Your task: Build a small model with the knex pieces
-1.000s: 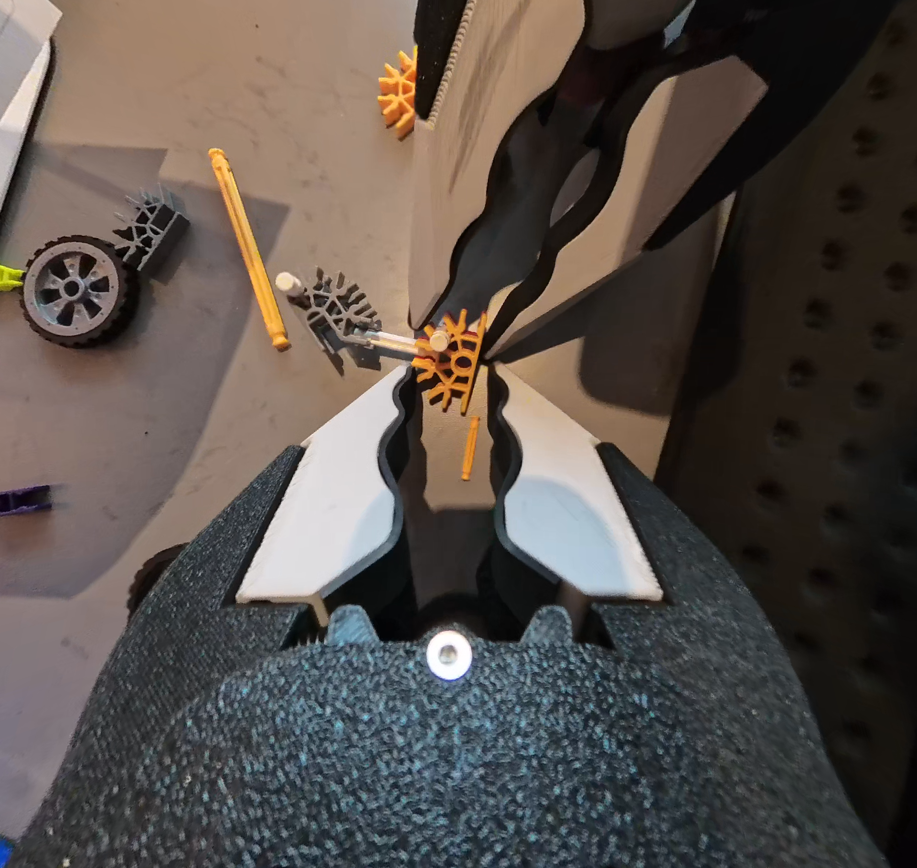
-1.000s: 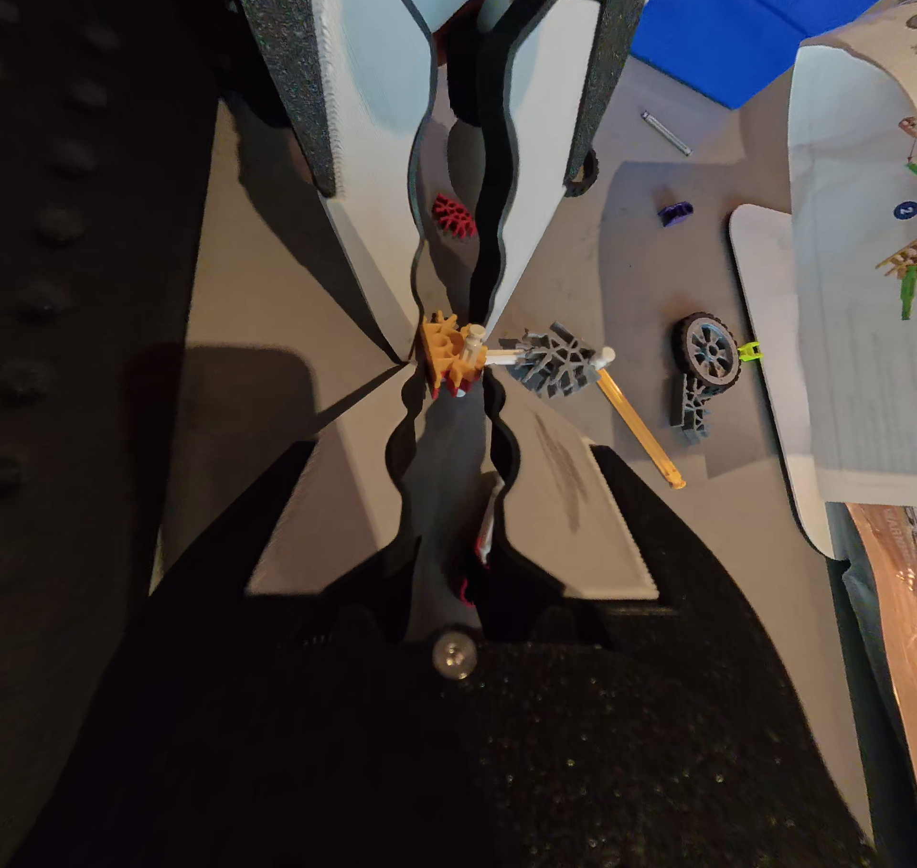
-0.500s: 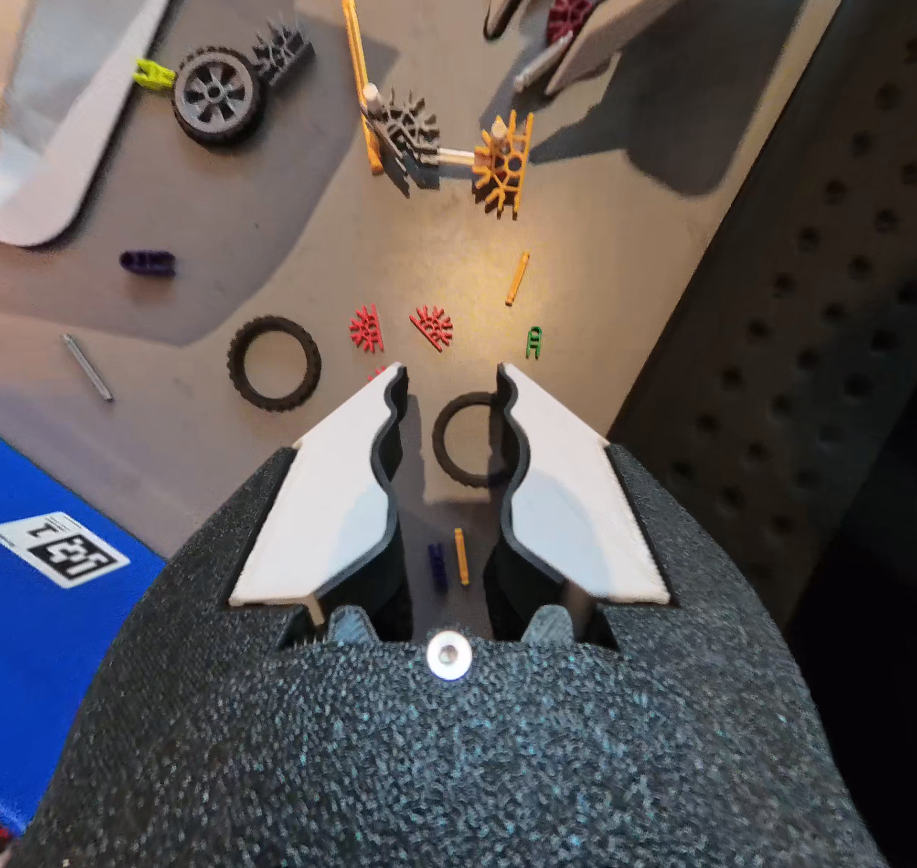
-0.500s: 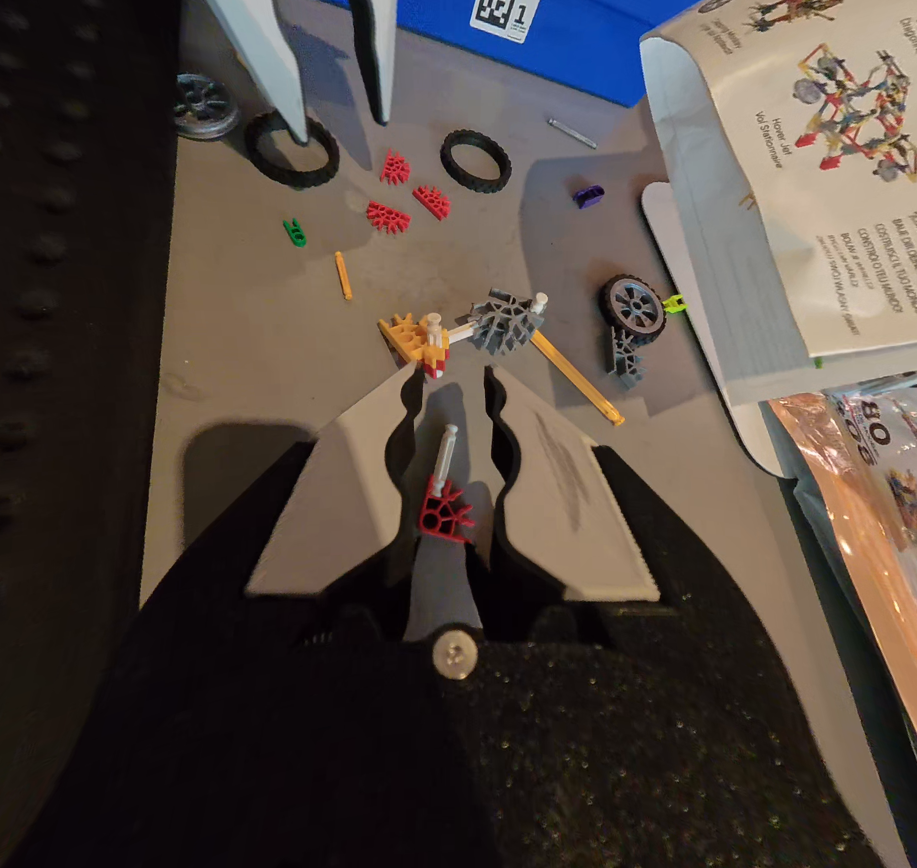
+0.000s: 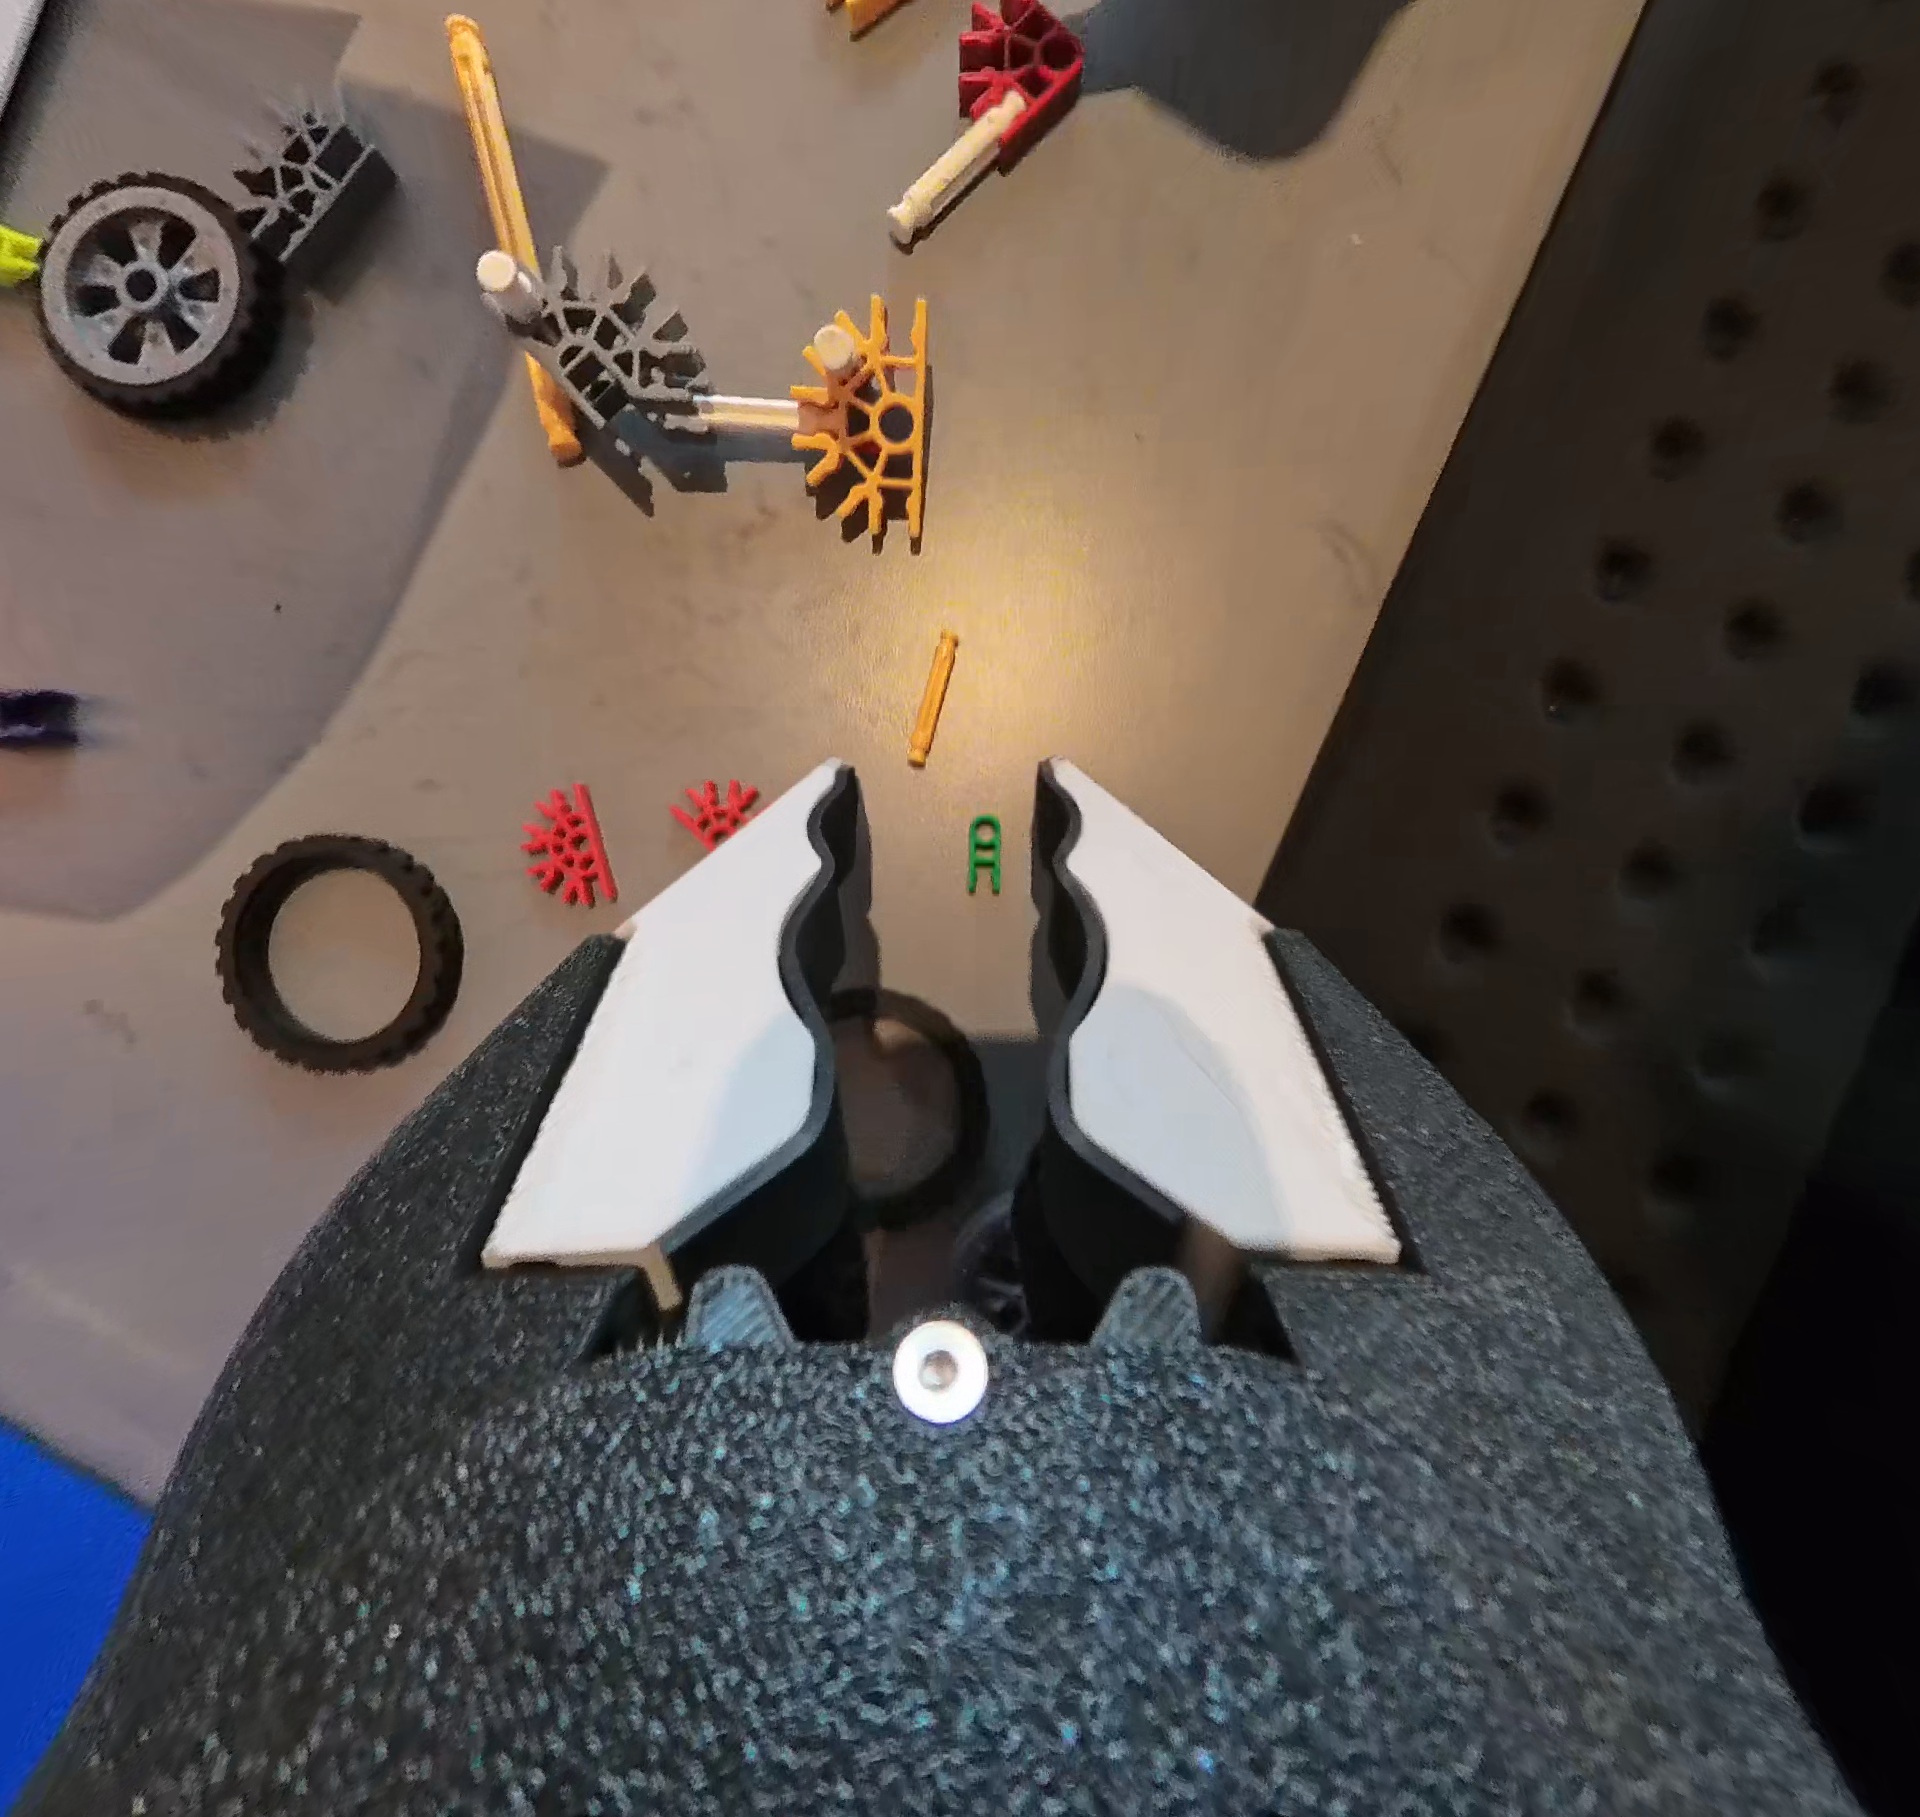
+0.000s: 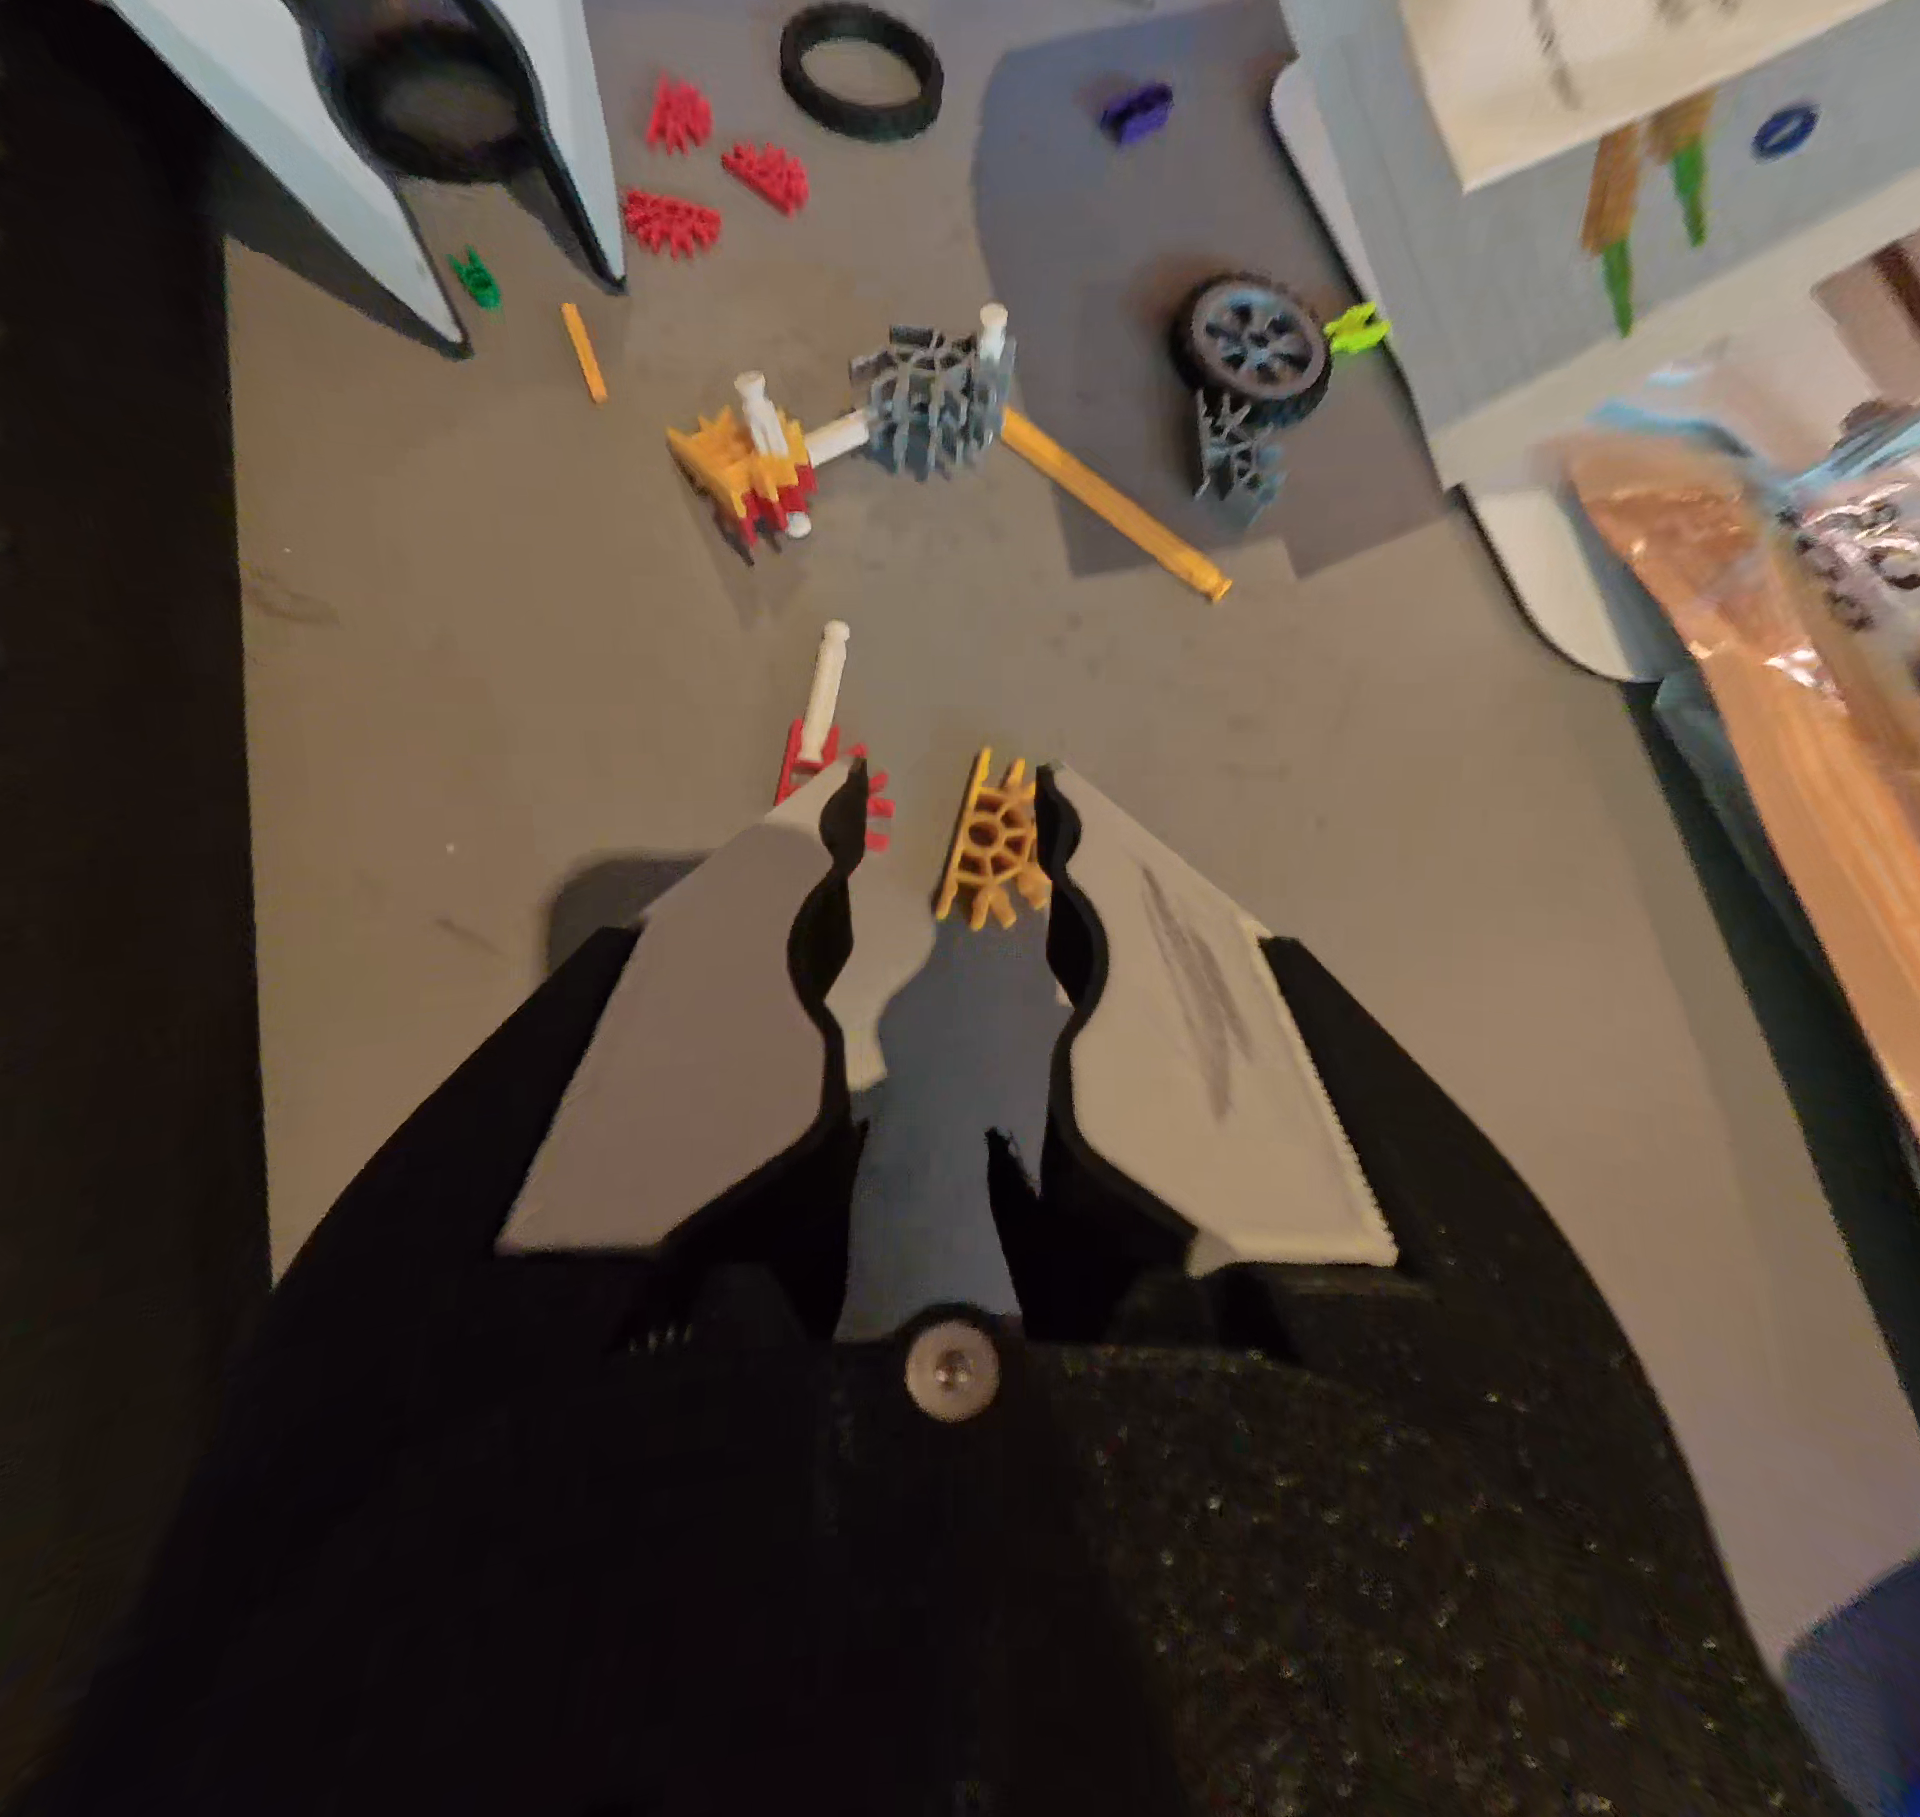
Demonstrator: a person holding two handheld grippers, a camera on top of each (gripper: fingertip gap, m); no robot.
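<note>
— Left tongs? Apart, holding nothing, above the grey worktop; black rubber tyre ring under the gap, small green plastic clip between the tips.
— Beyond?
— Short orange plastic rod, then a grey snowflake connector joined by a white rod to an orange fan-shaped connector.
— Right tongs?
— Apart too, gripping nothing. Loose orange half-round plastic connector between the tips, against the right finger; red connector with white rod just beside the left tip. Farther off, grey spoked wheel.
</note>
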